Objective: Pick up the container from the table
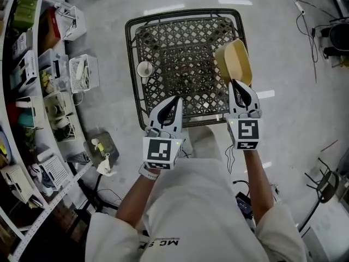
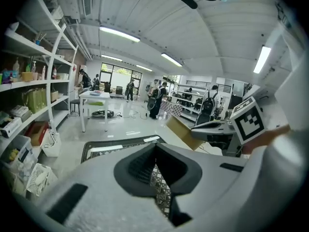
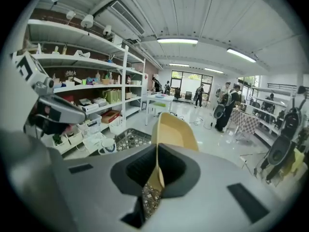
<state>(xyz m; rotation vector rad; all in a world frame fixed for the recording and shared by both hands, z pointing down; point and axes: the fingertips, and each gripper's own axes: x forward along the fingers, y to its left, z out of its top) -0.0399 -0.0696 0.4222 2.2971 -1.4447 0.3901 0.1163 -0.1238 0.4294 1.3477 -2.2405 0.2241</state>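
The right gripper (image 1: 240, 87) has its jaws pinched on the thin wall of the container (image 1: 234, 61), a tan, shallow, tub-like piece. The wall runs edge-on up through the slot between the two dark pads, and the body of the container stands out ahead of the jaw tips and above them, tipped up on its side. Its hollow opens toward the right of those jaws. Seen from the left gripper view, it hangs clear of the worktop (image 1: 180, 53), over that surface's right-hand edge, with bare floor behind it. The left gripper (image 1: 175, 100) has its jaws pressed together at the tips, with nothing between them; only the black metal lattice of the worktop shows through the narrow gap lower down. These jaws sit to the left of the right jaws and well apart from the container, over the near edge of the worktop. A white cup (image 1: 145, 69) stands on the lattice ahead of the left jaws and off to their left, near the worktop's left rim. Farther left of both pairs of jaws, on the floor, a white basket (image 1: 83, 73) sits beside long shelves (image 1: 32, 91) crowded with boxes and small items.
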